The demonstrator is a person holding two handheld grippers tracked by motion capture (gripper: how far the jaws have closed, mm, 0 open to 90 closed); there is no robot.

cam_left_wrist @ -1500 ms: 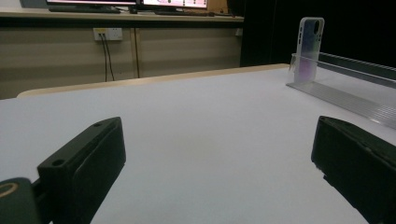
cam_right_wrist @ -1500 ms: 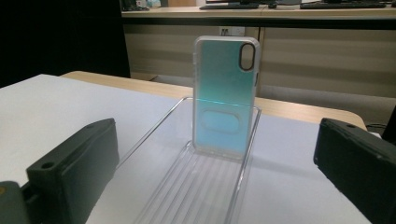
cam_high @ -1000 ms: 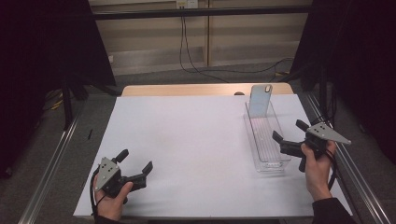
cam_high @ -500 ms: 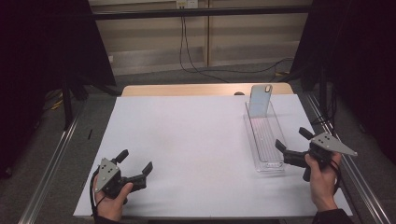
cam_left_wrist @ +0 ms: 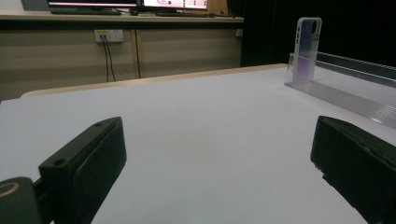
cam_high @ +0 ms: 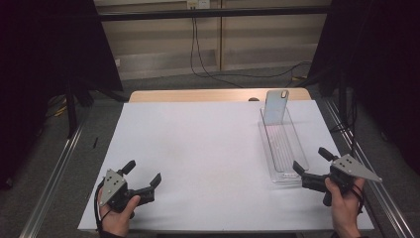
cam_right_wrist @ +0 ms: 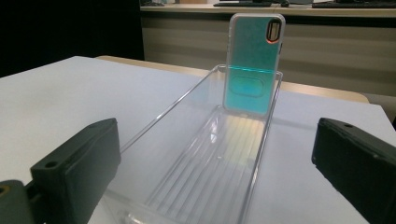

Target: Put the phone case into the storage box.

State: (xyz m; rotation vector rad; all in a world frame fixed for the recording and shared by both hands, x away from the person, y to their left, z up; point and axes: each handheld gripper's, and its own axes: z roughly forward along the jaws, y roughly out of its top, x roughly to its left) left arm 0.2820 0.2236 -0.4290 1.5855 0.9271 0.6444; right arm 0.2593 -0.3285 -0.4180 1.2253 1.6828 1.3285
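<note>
The right gripper (cam_high: 316, 167) sat at the near right corner of the white table (cam_high: 208, 148), held in the person's right hand (cam_high: 345, 208), its two black jaws spread wide apart with nothing between them. Just ahead of it, close to its jaw tips, lay the near end of a long clear plastic tray (cam_high: 283, 148), which ran lengthwise away from the gripper toward the far edge of the table. In the right gripper view, the tray (cam_right_wrist: 219, 158) lay between the lines of the two jaws, its ribbed floor bare. At the tray's far end, well apart from the gripper, a phone case (cam_high: 275, 106) stood upright, leaning against the end wall; in that view the case (cam_right_wrist: 252, 63) looked teal with a clear rim and a camera cut-out at its upper right corner. The left gripper (cam_high: 142, 173) rested far off to the other side, at the near left part of the table, held in the left hand (cam_high: 116, 218), likewise released, with jaws wide and empty. From the left gripper view, the tray (cam_left_wrist: 345, 88) and the case (cam_left_wrist: 307, 46) stood ahead and to its right, well apart from it.
</note>
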